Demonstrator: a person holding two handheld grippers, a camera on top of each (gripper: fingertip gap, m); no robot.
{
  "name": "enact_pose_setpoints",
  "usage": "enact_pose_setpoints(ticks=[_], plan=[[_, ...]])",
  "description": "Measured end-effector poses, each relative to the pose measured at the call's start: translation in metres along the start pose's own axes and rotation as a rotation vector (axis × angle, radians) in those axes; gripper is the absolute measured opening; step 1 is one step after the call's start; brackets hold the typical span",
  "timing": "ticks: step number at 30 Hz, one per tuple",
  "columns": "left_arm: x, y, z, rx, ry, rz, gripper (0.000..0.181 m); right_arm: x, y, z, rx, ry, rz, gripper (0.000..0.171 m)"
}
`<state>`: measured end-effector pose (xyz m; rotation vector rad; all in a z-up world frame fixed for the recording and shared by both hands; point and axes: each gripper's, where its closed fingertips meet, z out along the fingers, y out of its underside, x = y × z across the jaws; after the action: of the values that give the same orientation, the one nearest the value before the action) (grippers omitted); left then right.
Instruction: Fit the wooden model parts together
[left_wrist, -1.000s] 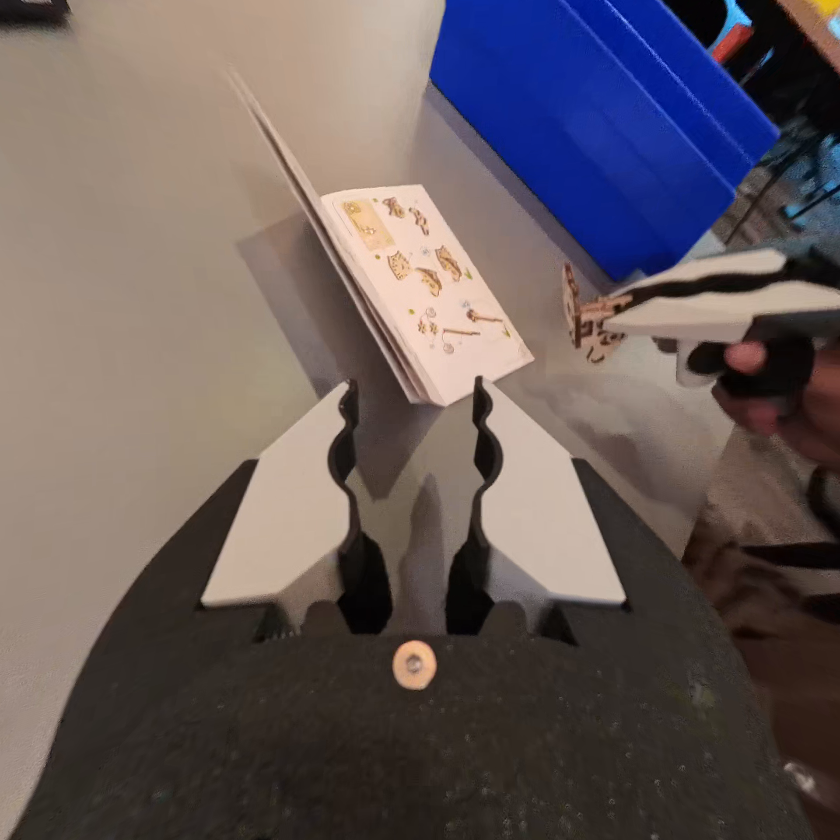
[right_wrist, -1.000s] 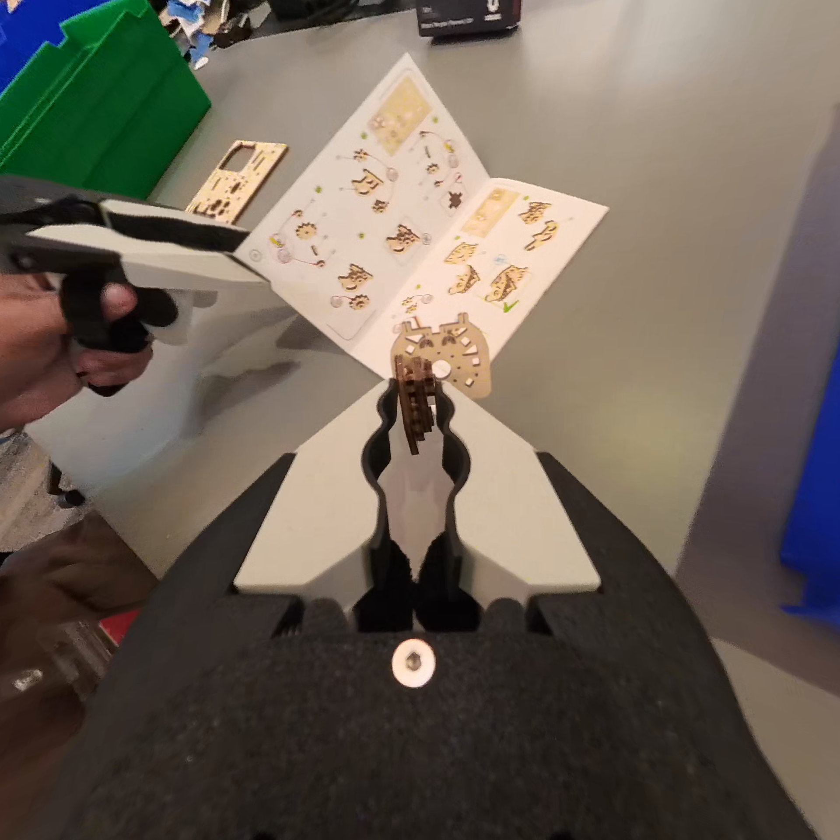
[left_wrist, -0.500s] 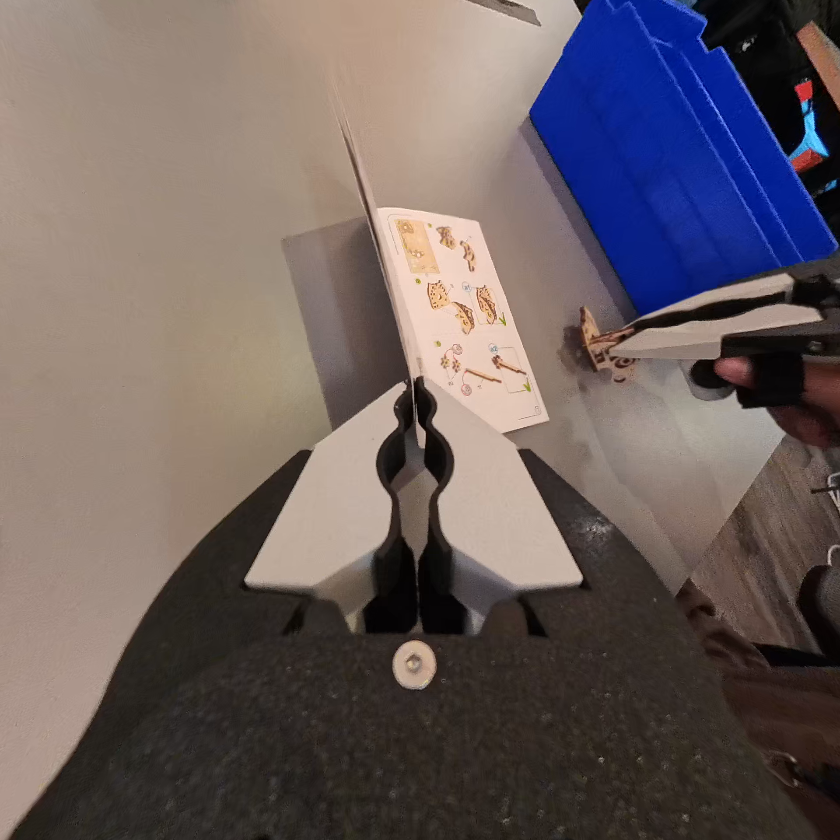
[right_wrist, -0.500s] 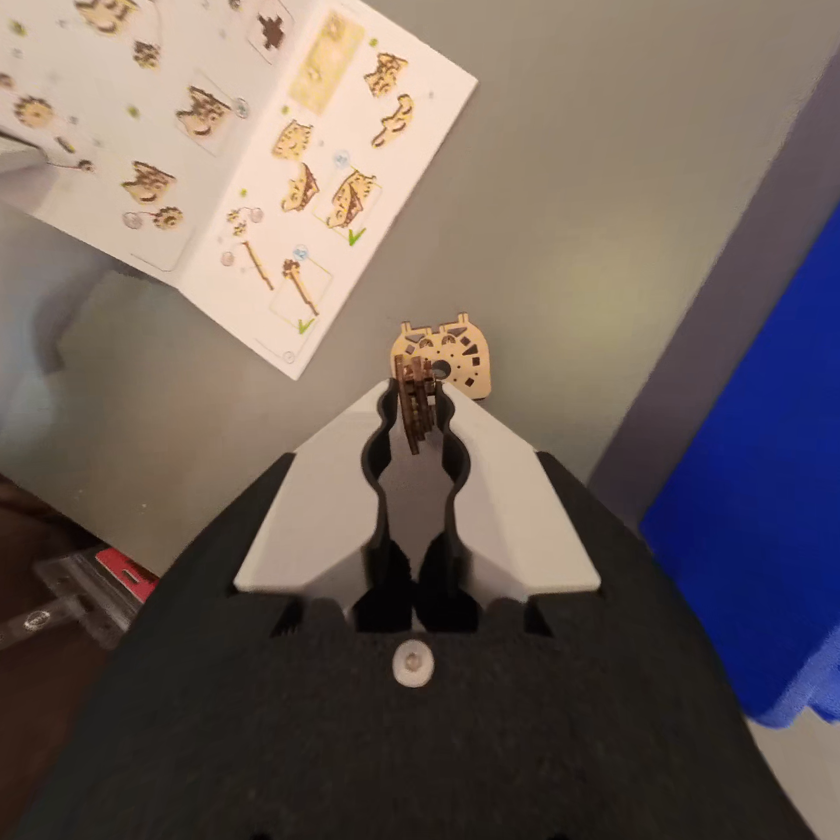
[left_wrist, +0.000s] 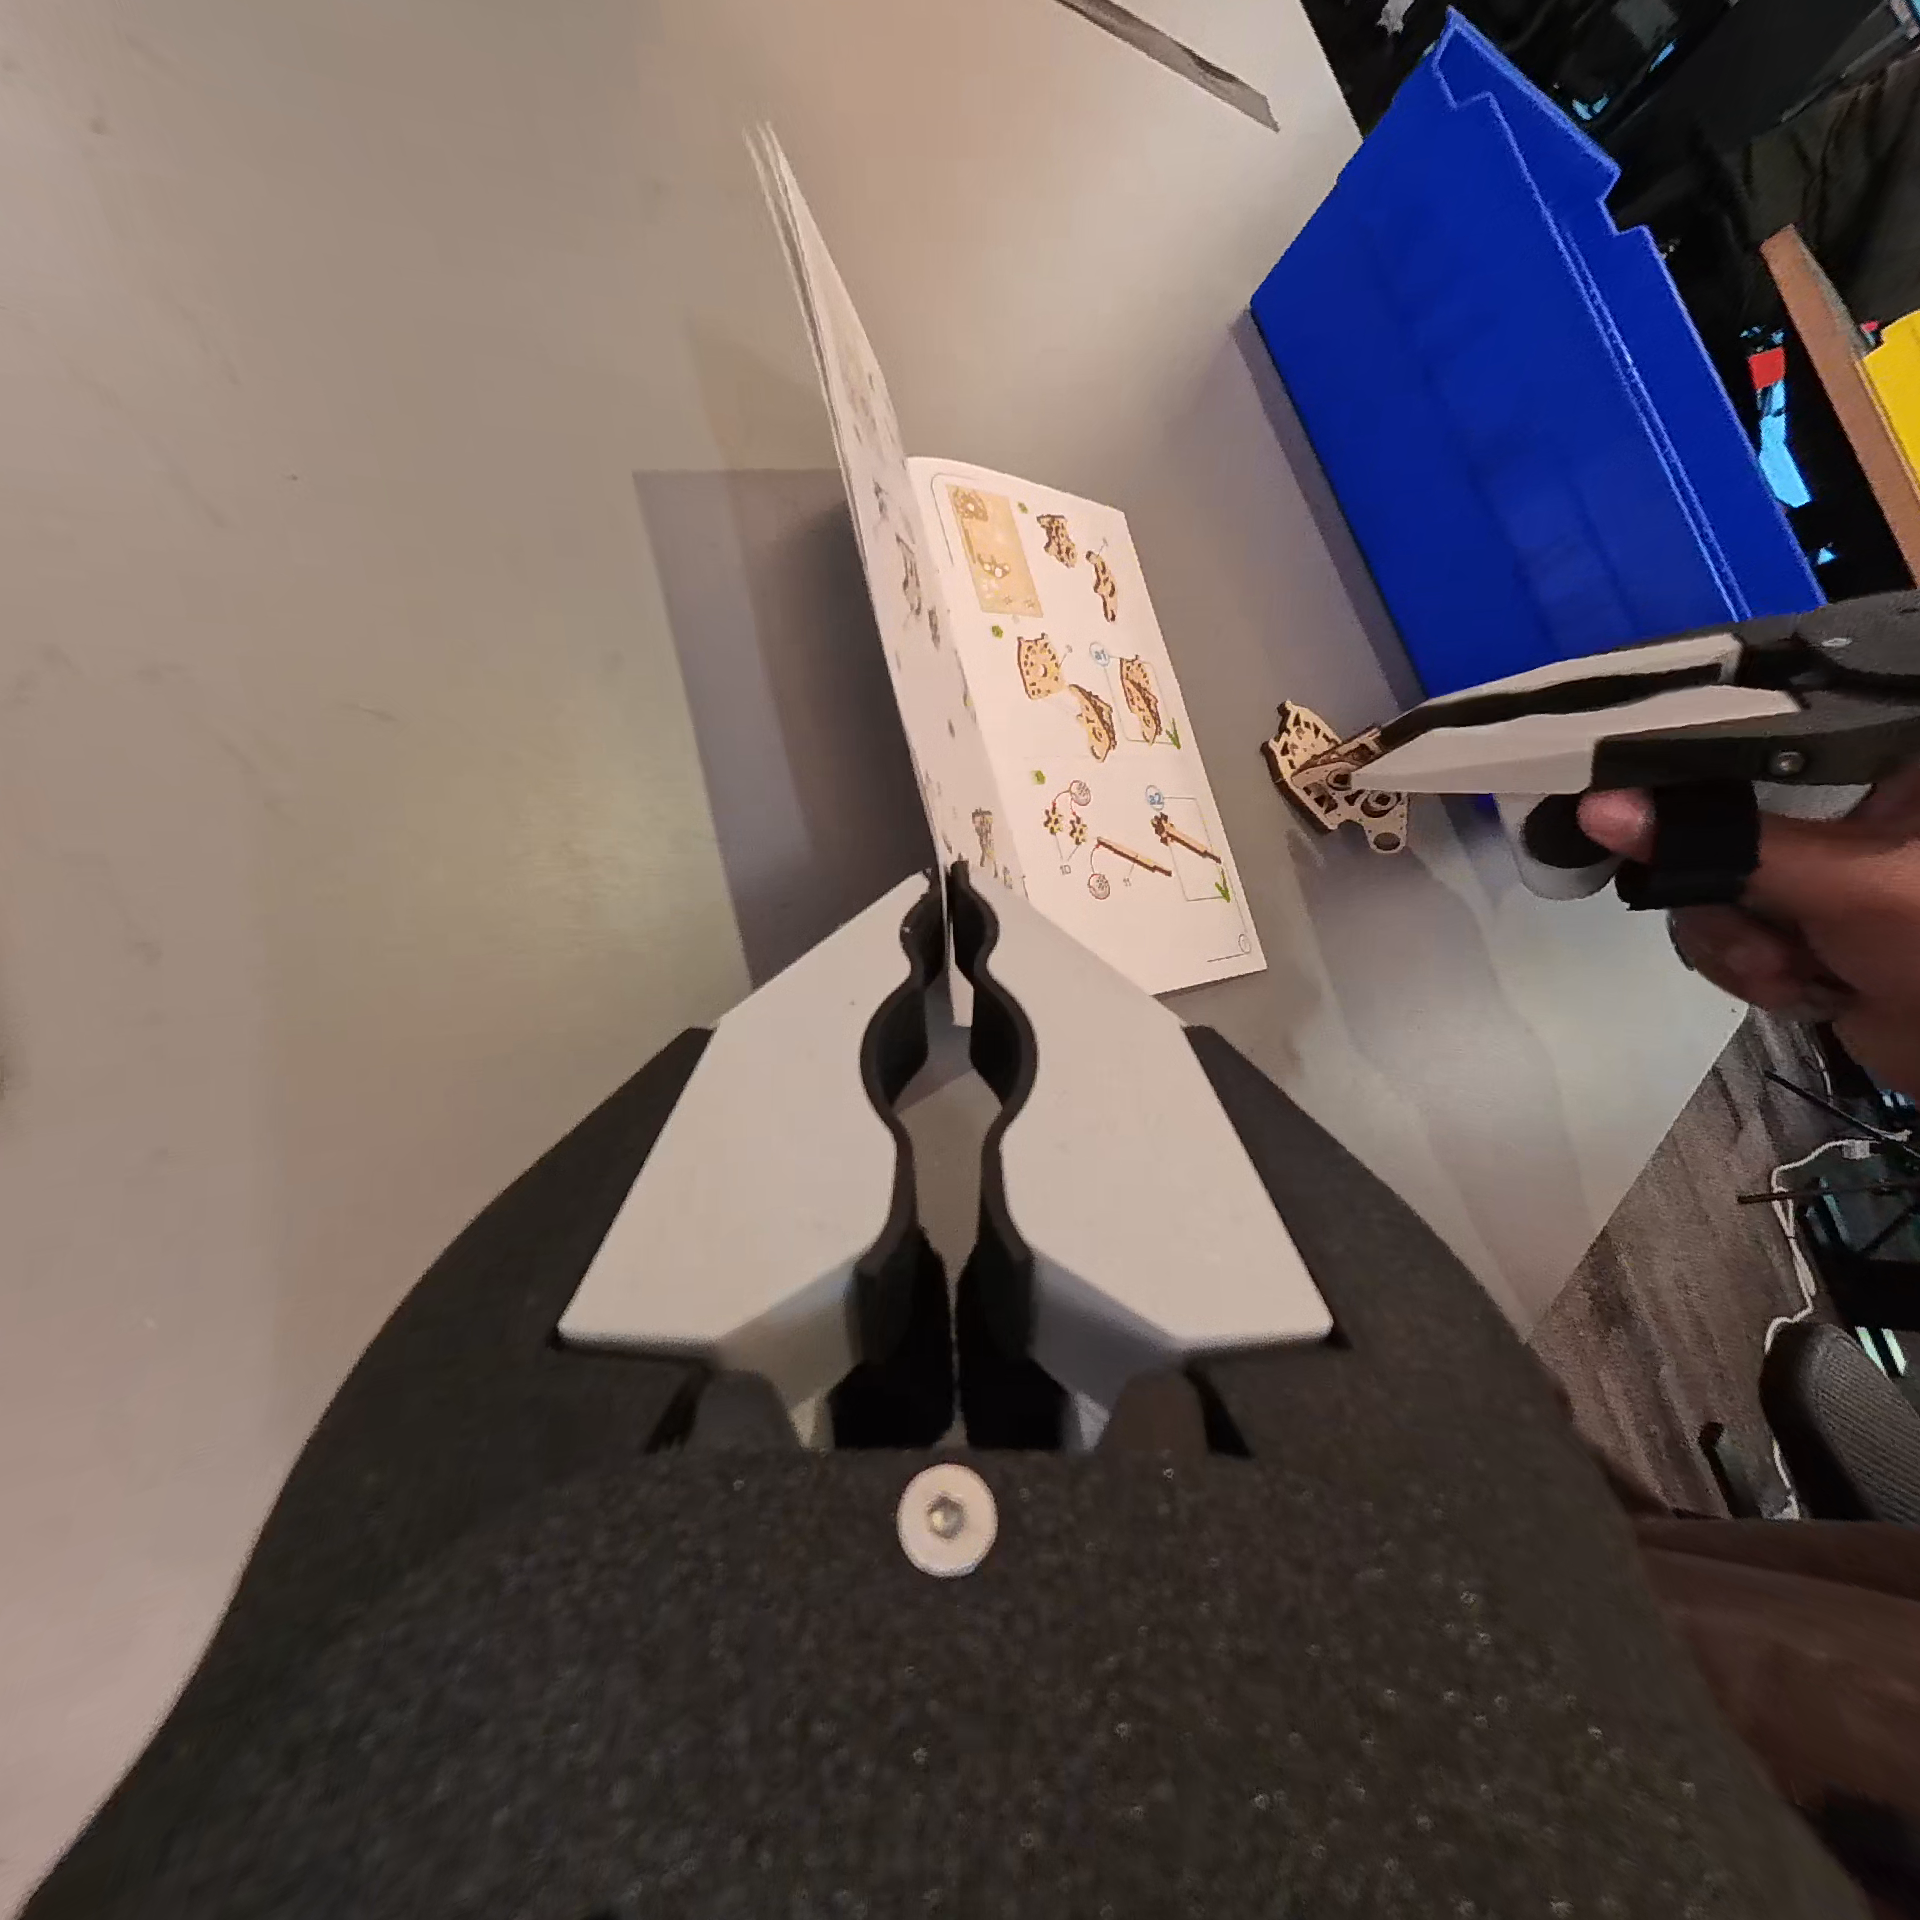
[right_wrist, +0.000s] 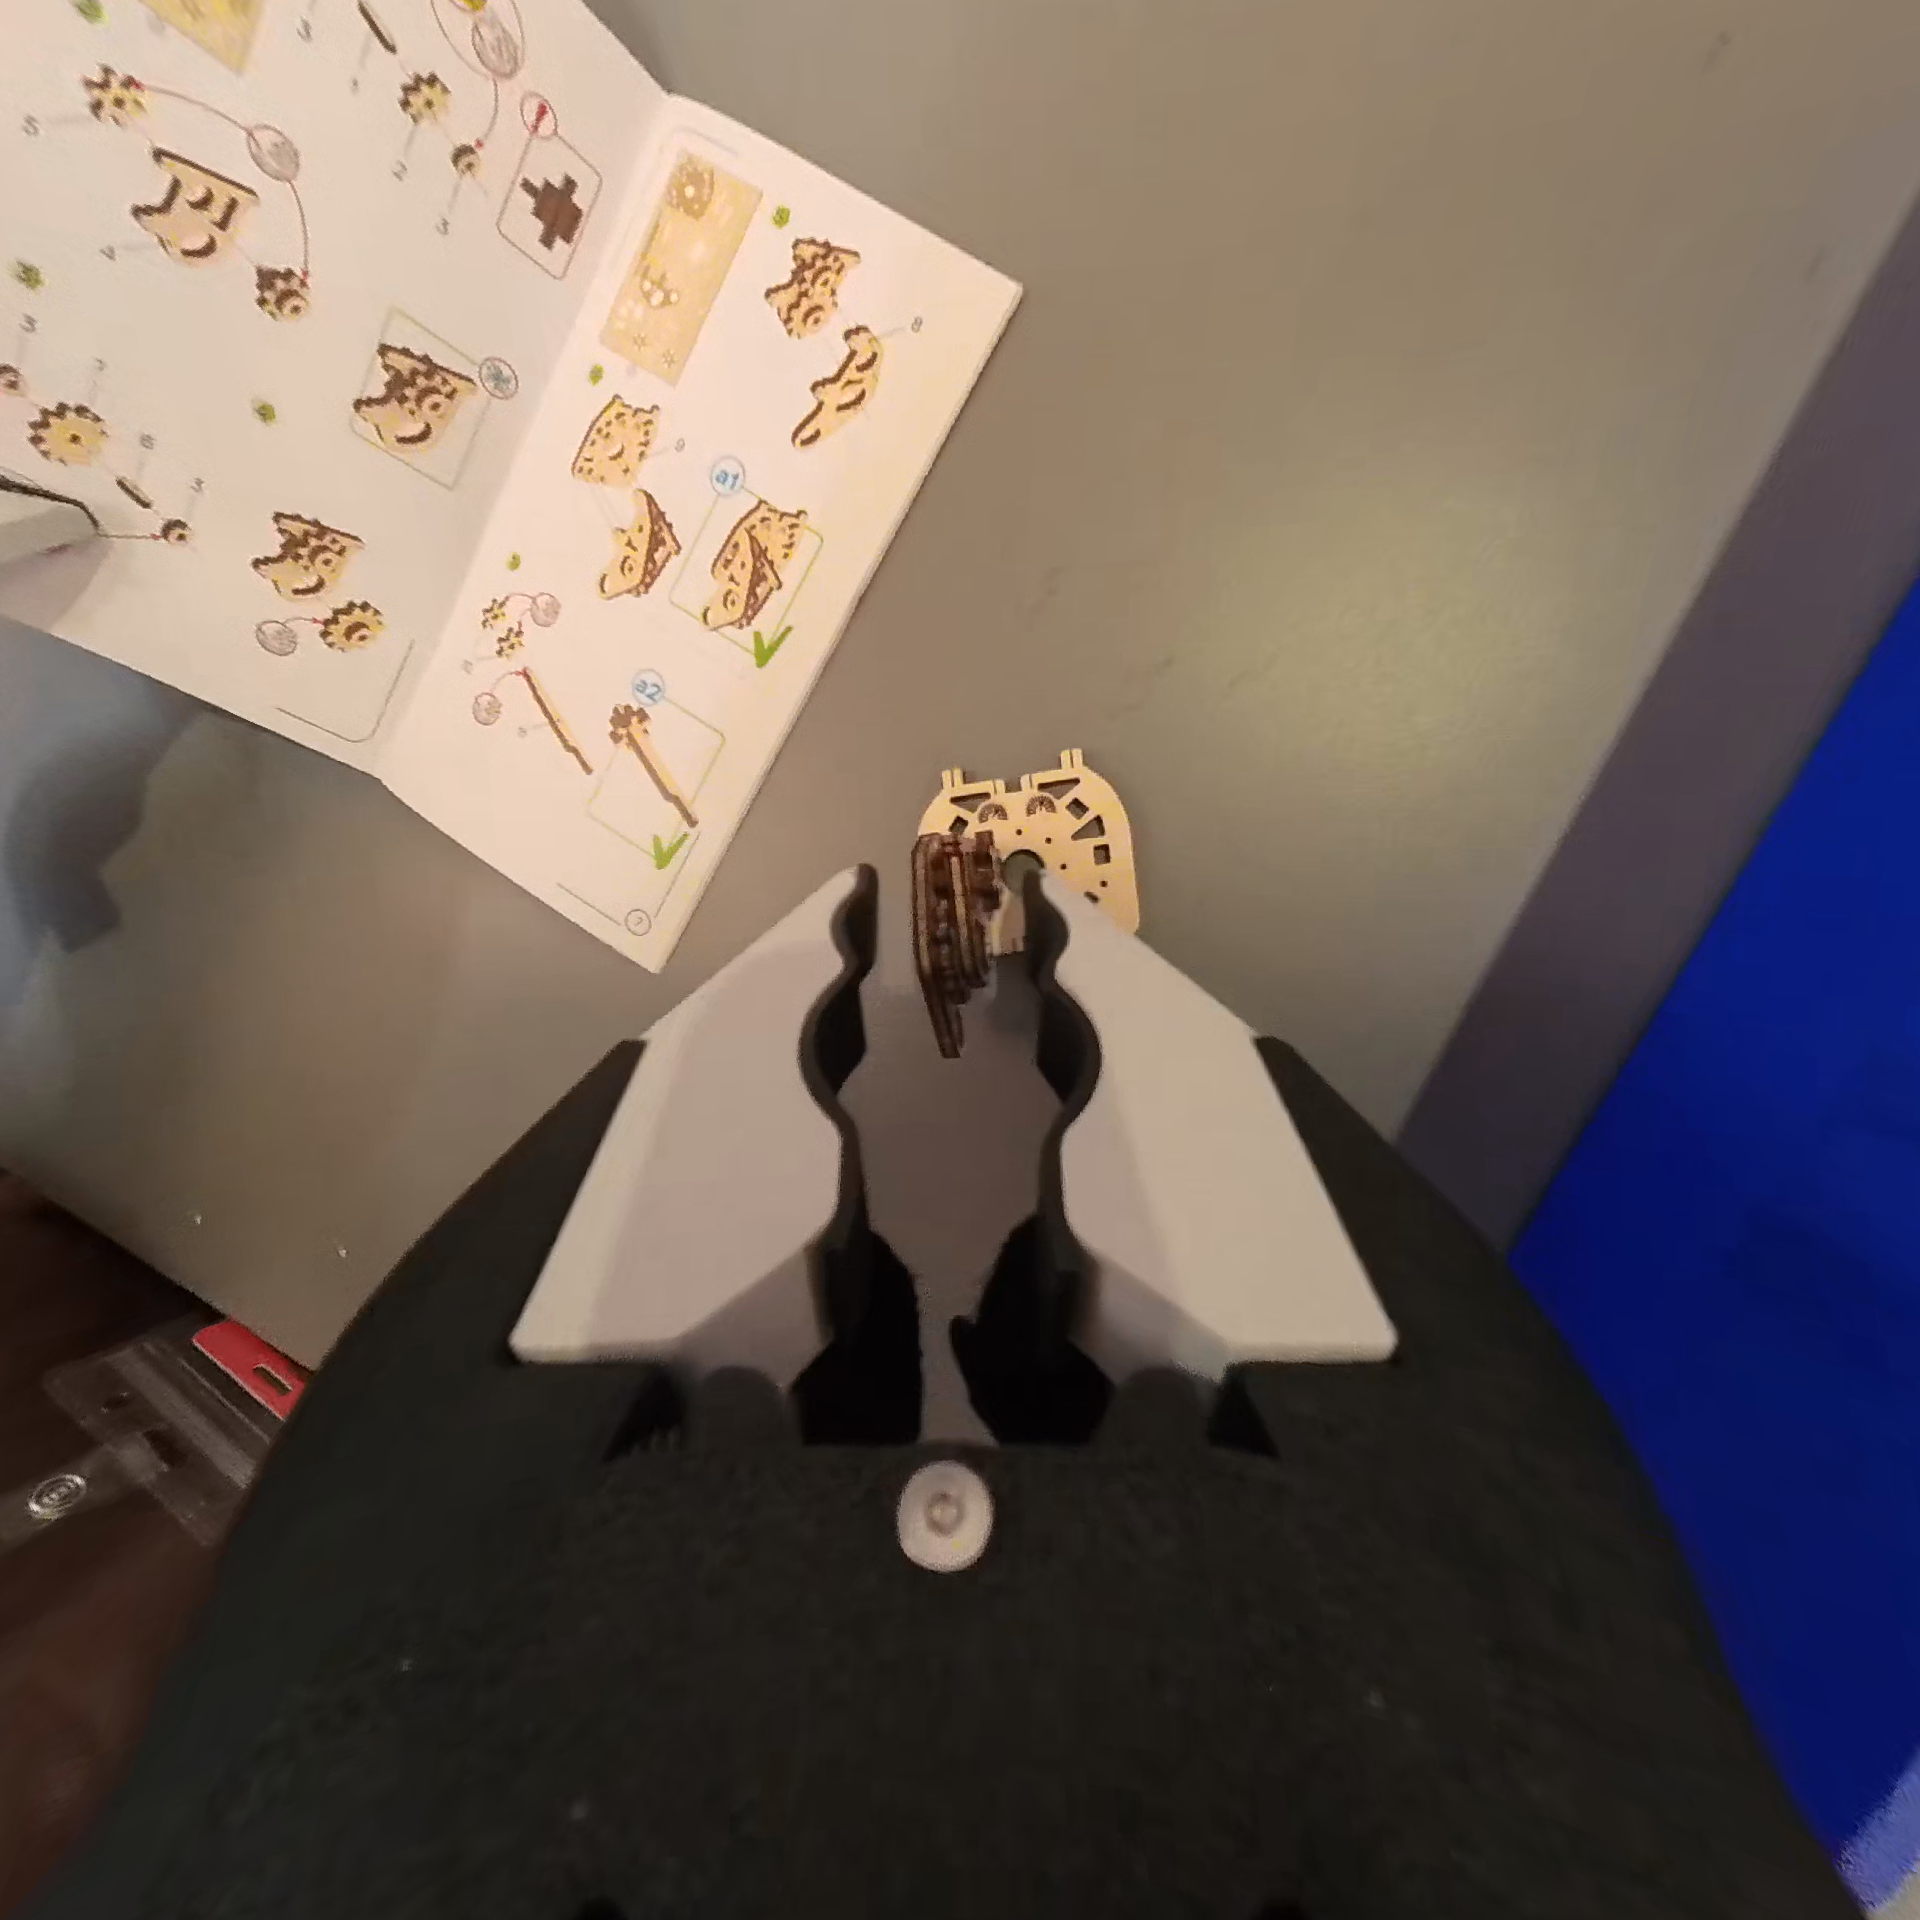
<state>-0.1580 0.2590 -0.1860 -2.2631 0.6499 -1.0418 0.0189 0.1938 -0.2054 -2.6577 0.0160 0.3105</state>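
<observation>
A small wooden model assembly rests on the grey table: a dark toothed part stands upright against a pale cut-out panel. My right gripper is open around it, with a gap on the left side, and the right fingertip is close to or touching it. It also shows in the left wrist view, at the tips of the right gripper. My left gripper is shut on the edge of a page of the instruction booklet and holds that page upright.
A blue bin stands just right of the wooden assembly, and it also shows in the right wrist view. The table's near edge runs below a person's hand. A clear and red package lies off the table edge. My right fingertips sit around 20 centimeters from my left ones.
My left gripper closed on the booklet page and raised it. My right gripper carried the wooden assembly right towards the blue bin, lowered it to the table and opened.
</observation>
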Motion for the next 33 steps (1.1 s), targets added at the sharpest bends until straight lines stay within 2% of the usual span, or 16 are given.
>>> enact_pose_setpoints(ticks=[5,9,11,13,16,19,23,29,31,33], plan=[[-0.003,0.001,-0.003,0.014,-0.016,0.011,0.0,-0.002,-0.008,-0.026,0.189,0.004,-0.037,0.031],[-0.002,0.007,-0.005,0.012,-0.017,-0.011,0.0,-0.033,-0.005,-0.045,0.453,-0.071,-0.164,0.028],[-0.001,0.011,-0.006,0.005,-0.011,-0.022,0.0,-0.056,0.003,-0.041,0.521,-0.13,-0.178,0.029],[0.001,0.017,-0.007,-0.01,0.007,-0.046,0.0,-0.075,0.017,-0.023,0.476,-0.164,-0.211,0.029],[0.005,0.028,-0.011,-0.041,0.031,-0.064,0.0,-0.087,0.024,0.003,0.406,-0.112,-0.316,0.026],[0.009,0.04,-0.019,-0.074,0.056,-0.075,0.0,-0.102,0.015,0.015,0.404,-0.137,-0.337,0.024],[0.011,0.054,-0.031,-0.091,0.075,-0.089,0.0,-0.103,0.025,0.03,0.311,-0.119,-0.351,0.024],[0.014,0.074,-0.039,-0.103,0.15,-0.037,0.0,-0.103,0.034,0.029,0.328,-0.075,-0.424,0.017],[0.02,0.073,-0.044,-0.113,0.213,-0.093,0.0,-0.105,0.036,0.028,0.327,-0.057,-0.445,0.017],[0.018,0.075,-0.045,-0.149,0.205,-0.054,0.0,-0.106,0.037,0.028,0.336,-0.035,-0.477,0.018]])
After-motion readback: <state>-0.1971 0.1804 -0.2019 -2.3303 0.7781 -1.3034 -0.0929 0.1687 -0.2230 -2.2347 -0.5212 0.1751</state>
